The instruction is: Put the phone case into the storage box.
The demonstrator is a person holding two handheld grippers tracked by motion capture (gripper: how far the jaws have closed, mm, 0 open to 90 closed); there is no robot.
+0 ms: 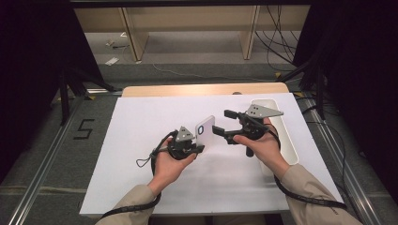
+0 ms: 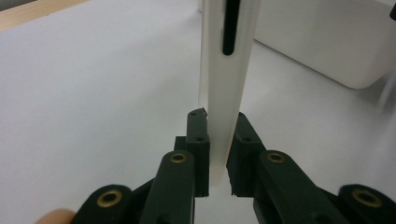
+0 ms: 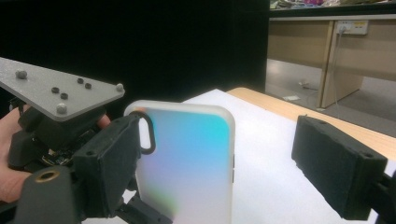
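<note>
A white translucent phone case [image 1: 205, 130] with a dark oval camera cutout is held upright above the white sheet. My left gripper [image 1: 200, 148] is shut on its lower edge; in the left gripper view the case [image 2: 226, 79] rises edge-on from between the two black jaws of that gripper [image 2: 219, 140]. My right gripper [image 1: 224, 123] stands open around the case's upper end. In the right gripper view the case [image 3: 187, 158] shows an iridescent face. One pad [image 3: 109, 163] sits close by its cutout side, and the other pad [image 3: 336, 168] is well clear.
A white sheet [image 1: 141, 140] covers the wooden table [image 1: 202, 89]. A long white tray [image 1: 287, 140] lies at the right, under the right hand, and appears again as the tray [image 2: 327, 42] beyond the case. Shelving and cables lie past the far edge.
</note>
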